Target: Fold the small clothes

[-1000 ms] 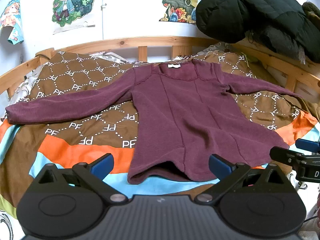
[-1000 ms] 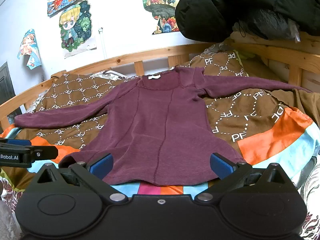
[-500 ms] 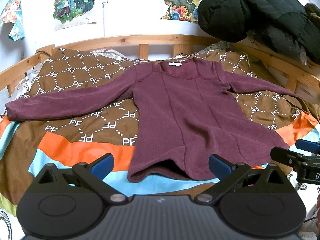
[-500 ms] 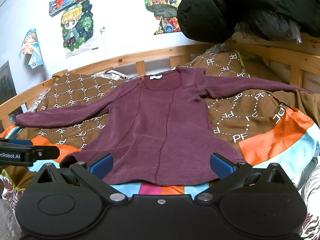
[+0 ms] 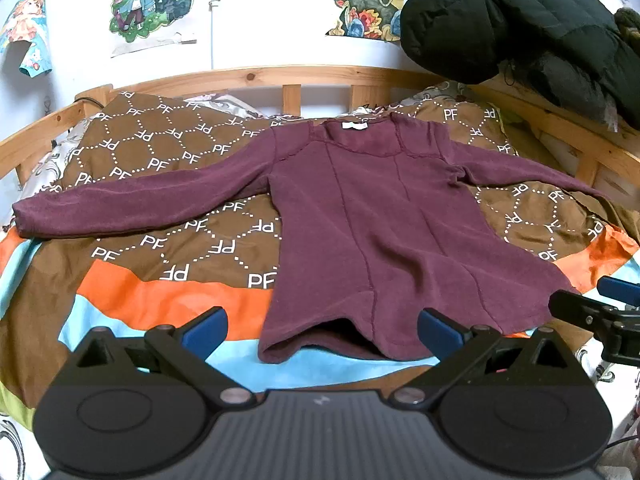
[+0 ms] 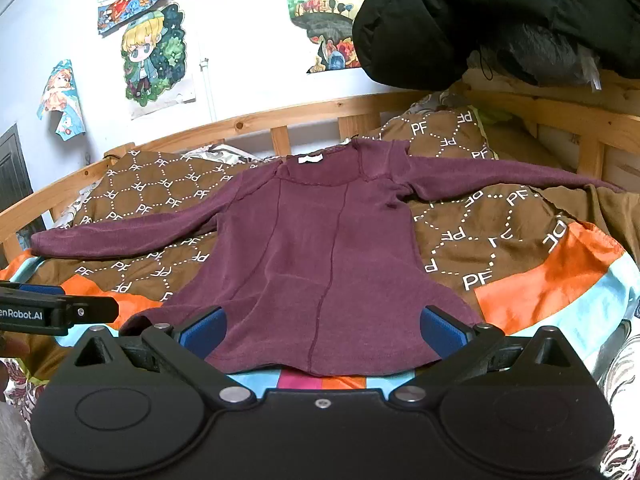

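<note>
A maroon long-sleeved top [image 5: 372, 220] lies flat and spread out on the bed, collar at the far side, both sleeves stretched out sideways; it also shows in the right wrist view [image 6: 320, 248]. My left gripper [image 5: 322, 328] is open and empty, hovering just short of the hem's left part. My right gripper [image 6: 322, 330] is open and empty, over the hem's right part. Each gripper shows at the edge of the other's view: the right one [image 5: 596, 316], the left one [image 6: 60, 312].
The bed has a brown, orange and light-blue patterned blanket [image 5: 160, 264] and a wooden rail [image 5: 288, 76] along the far and right sides. A black puffy jacket [image 5: 512, 20] is piled on the rail at the far right. Posters hang on the wall.
Both grippers have shifted very slightly; the top appears a little lower and closer in both views. Nothing was taken hold of.
</note>
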### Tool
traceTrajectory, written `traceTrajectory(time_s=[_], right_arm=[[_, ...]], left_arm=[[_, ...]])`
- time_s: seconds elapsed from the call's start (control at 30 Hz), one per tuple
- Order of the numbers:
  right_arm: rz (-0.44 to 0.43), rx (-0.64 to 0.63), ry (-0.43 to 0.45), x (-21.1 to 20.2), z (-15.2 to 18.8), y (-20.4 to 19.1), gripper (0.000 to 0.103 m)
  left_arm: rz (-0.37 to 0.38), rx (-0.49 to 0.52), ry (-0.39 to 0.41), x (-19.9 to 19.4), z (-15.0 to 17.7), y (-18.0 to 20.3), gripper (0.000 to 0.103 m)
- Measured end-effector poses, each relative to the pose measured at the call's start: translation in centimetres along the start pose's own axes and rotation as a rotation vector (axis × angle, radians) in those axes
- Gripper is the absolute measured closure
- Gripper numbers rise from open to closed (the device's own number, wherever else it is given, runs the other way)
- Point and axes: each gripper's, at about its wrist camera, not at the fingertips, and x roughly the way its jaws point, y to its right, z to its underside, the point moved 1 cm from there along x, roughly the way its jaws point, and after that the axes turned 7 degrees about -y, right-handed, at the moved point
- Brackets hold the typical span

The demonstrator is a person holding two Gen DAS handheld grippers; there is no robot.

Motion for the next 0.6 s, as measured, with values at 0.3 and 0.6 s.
traceTrajectory(time_s=[0.3, 0.6], right_arm=[[0.002, -0.003, -0.003, -0.09, -0.05, -0.05, 0.0], [0.022, 0.003, -0.021, 0.37, -0.38, -0.05, 0.0]], left_arm=[[-0.005, -0.011, -0.007, 0.06, -0.16, -0.17, 0.0], [-0.013, -0.03, -0.024, 0.53, -0.39, -0.66, 0.0]])
